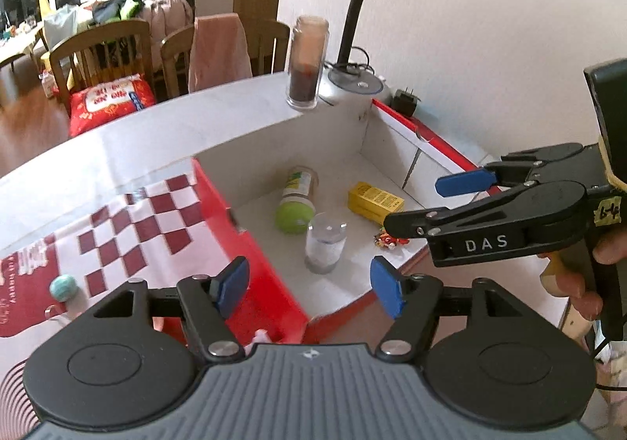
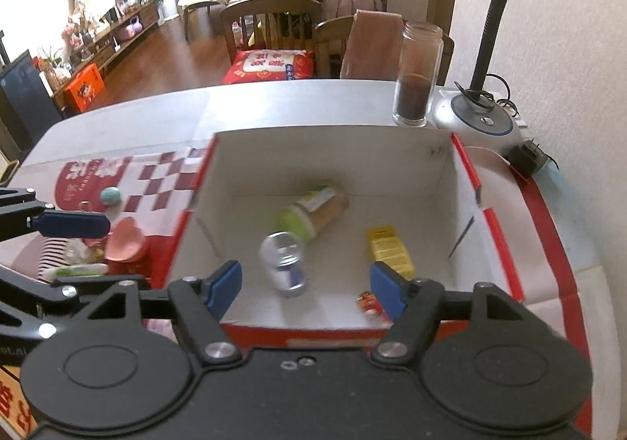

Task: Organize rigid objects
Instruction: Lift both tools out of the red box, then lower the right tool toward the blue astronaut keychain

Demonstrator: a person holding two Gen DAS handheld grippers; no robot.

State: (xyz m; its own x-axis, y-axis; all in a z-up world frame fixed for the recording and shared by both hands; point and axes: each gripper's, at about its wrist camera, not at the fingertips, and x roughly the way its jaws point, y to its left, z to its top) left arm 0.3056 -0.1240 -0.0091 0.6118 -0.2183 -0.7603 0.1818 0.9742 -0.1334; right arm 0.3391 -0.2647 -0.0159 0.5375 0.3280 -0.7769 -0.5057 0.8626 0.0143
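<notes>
An open red-and-white box [image 1: 274, 267] [image 2: 501, 240] holds a green-lidded jar [image 1: 296, 199] [image 2: 313, 210] on its side, a silver can [image 1: 326, 242] [image 2: 284, 263], a yellow carton [image 1: 374, 201] [image 2: 390, 248] and a small red toy [image 1: 391, 240] [image 2: 368, 303]. My left gripper [image 1: 309, 289] is open and empty over the box's near left wall. My right gripper [image 2: 305, 285] is open and empty above the can, which looks blurred. The right gripper also shows in the left wrist view [image 1: 427, 201].
Left of the box lie a teal ball [image 1: 63, 286] [image 2: 111, 196], a pink heart-shaped dish [image 2: 124, 240] and a checkered packet [image 1: 137, 220]. A tall glass jar [image 1: 307, 62] [image 2: 417, 73], a desk lamp [image 1: 354, 83] [image 2: 482, 118] and a black plug [image 2: 527, 158] stand behind the box.
</notes>
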